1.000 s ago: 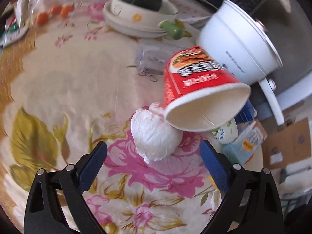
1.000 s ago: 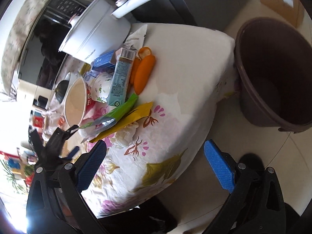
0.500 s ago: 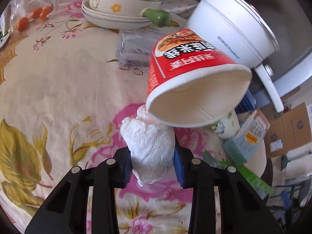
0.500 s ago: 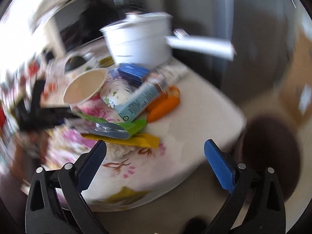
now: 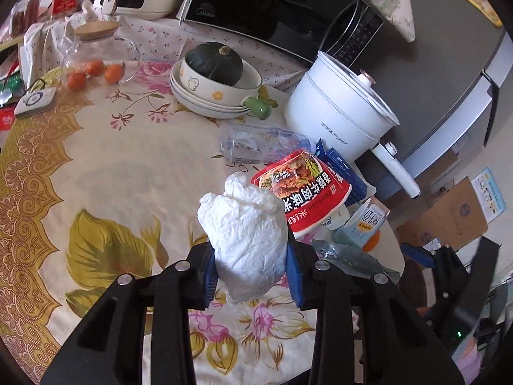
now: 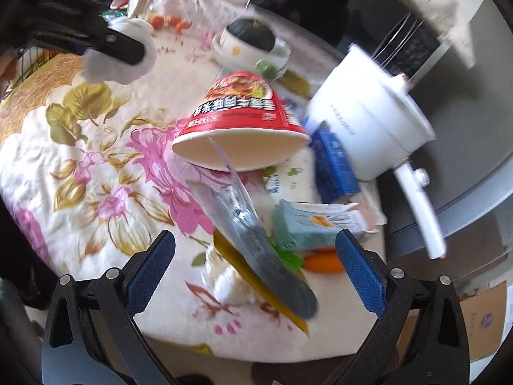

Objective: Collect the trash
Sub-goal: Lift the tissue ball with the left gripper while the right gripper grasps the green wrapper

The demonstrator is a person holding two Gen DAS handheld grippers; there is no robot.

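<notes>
Left wrist view: left gripper (image 5: 251,272) clamped on tissue wad (image 5: 245,243); right gripper (image 6: 253,268) agape, empty; noodle cup (image 6: 240,128), wrappers (image 6: 256,250) left near table's (image 5: 96,166) right edge.

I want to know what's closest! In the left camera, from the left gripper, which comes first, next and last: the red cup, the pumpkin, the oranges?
From the left gripper, which holds the tissue ball:
1. Red cup: just past the ball, to the right.
2. Pumpkin: farther back, in the bowls.
3. Oranges: far back left, by the glass jar.
</notes>
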